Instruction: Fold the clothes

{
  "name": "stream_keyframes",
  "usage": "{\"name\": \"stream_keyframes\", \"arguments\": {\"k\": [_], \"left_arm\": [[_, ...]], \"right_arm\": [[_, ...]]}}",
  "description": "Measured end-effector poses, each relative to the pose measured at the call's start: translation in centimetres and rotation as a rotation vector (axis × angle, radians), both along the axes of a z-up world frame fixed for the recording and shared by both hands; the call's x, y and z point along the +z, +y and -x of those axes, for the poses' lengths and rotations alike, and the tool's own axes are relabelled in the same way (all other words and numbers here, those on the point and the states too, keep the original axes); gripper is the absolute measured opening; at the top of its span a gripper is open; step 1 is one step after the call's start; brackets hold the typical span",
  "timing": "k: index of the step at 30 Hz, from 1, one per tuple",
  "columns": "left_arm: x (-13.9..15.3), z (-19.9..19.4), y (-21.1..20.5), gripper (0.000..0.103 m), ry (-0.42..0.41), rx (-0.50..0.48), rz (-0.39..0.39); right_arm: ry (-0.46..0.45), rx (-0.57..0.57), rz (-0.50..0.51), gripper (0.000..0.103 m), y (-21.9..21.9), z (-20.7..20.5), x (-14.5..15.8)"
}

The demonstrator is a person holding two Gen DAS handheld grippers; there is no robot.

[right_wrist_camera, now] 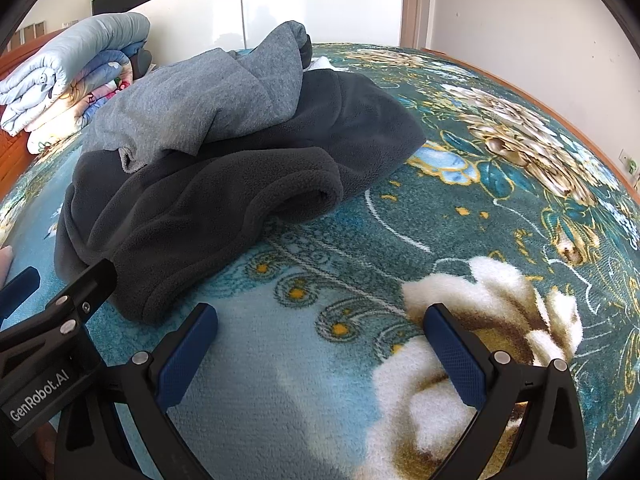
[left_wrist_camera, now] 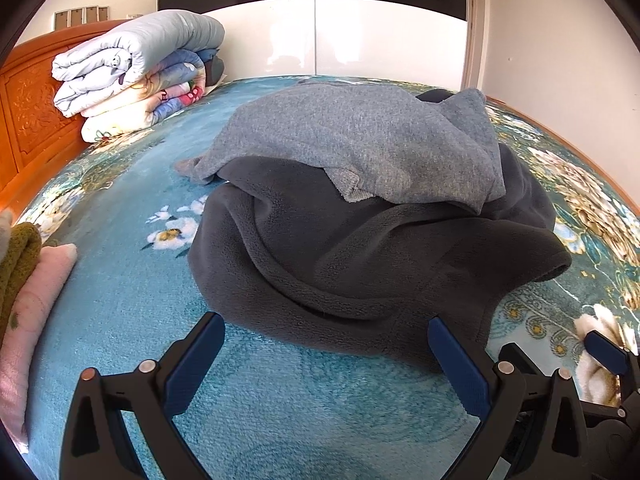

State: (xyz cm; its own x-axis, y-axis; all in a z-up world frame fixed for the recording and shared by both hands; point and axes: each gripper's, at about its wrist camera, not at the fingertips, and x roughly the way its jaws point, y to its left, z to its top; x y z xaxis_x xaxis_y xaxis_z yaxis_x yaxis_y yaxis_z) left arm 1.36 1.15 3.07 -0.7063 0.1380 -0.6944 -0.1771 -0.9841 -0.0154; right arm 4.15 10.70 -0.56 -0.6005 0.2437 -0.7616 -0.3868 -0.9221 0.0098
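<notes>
Both the left gripper (left_wrist_camera: 326,344) and right gripper (right_wrist_camera: 320,334) are hovering wide open, holding nothing, near the dark fleece (left_wrist_camera: 360,248); next, the grey top (left_wrist_camera: 360,140) needs lifting off.

Rumpled dark grey fleece (left_wrist_camera: 360,248) heaped just ahead of my left gripper (left_wrist_camera: 326,346), light blue-grey sweater (left_wrist_camera: 360,140) draped crumpled over its far side

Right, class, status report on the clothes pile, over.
Left gripper open, right gripper open, both empty. Dark fleece heaped on the bed, unfolded. Grey sweater lies on top, in the way.
</notes>
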Motion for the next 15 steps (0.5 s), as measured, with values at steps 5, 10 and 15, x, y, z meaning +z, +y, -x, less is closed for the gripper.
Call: {"name": "stream_keyframes", "arguments": {"k": [5, 10, 15], "left_arm": [[0.05, 0.0, -0.03, 0.103, -0.005, -0.007, -0.005], [0.1, -0.03, -0.18, 0.103, -0.009, -0.012, -0.016], [0.26, -0.1, -0.31, 0.103, -0.01, -0.017, -0.023]], "right_arm": [[-0.001, 0.0, -0.001, 0.103, -0.02, 0.03, 0.0], [-0.003, 0.002, -0.008, 0.103, -0.08, 0.07, -0.01], [-0.005, 0.003, -0.013, 0.103, -0.07, 0.07, -0.04]]}}
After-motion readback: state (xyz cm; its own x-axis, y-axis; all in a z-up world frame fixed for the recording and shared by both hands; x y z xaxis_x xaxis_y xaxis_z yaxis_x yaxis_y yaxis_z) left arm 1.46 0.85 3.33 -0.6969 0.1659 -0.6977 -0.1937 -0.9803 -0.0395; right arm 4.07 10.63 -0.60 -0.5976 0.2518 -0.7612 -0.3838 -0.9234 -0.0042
